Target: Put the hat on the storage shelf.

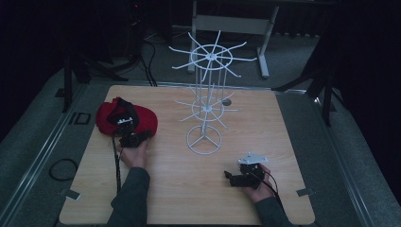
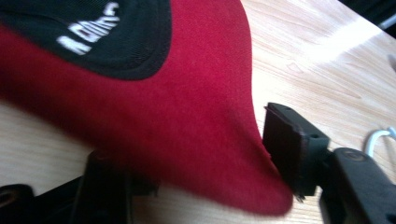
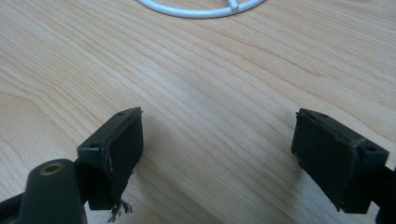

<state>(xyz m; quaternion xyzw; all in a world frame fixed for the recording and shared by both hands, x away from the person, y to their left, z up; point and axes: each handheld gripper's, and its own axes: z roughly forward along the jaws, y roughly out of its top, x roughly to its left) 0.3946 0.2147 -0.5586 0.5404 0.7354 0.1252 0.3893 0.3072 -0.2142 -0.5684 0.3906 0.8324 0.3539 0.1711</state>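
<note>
The red cap (image 1: 126, 118) is lying at the table's (image 1: 198, 194) left side, its brim (image 2: 224, 154) sitting between the left gripper's (image 1: 135, 139) spread jaws, not yet clamped. Beside it, the white wire rack (image 1: 204, 94) is standing mid-table. The right gripper (image 1: 236, 177) is resting near the front edge, jaws wide apart and holding nothing.

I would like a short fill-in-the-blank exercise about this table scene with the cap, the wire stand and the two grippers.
1. The cap at the left gripper is mostly ____ in colour.
2. The wire stand is painted ____.
3. The brim of the cap lies ____ the two jaws of the left gripper.
4. The right gripper has its jaws ____, with nothing between them.

Missing words: red; white; between; open
</note>
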